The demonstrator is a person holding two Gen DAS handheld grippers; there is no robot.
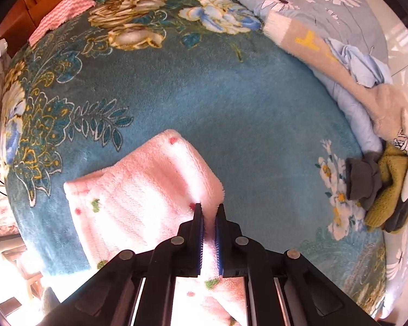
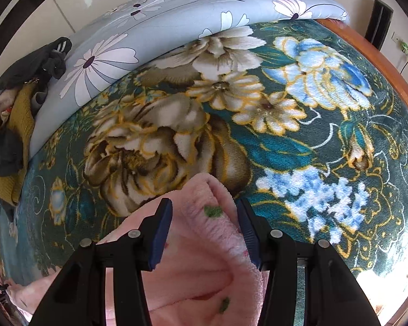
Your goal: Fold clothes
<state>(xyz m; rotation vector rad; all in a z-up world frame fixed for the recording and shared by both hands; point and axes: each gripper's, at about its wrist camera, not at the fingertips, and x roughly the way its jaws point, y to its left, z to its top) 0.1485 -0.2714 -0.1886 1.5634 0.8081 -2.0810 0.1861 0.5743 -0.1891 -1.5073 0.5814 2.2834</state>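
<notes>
A fluffy pink garment (image 1: 138,190) with red and green dots lies folded on the teal floral blanket (image 1: 231,103). My left gripper (image 1: 209,209) is shut on the garment's right edge, with cloth pinched between its blue pads. In the right wrist view my right gripper (image 2: 204,203) is open, its fingers spread on either side of a raised fold of the same pink garment (image 2: 204,244), above the blanket (image 2: 285,149).
A grey-blue daisy quilt (image 1: 326,8) and a beige fleece garment (image 1: 334,62) lie along the bed's right side, with mustard and dark clothes (image 1: 380,184) piled below them. A pink zigzag cloth (image 1: 59,13) lies at the top left by the wooden frame (image 2: 380,62).
</notes>
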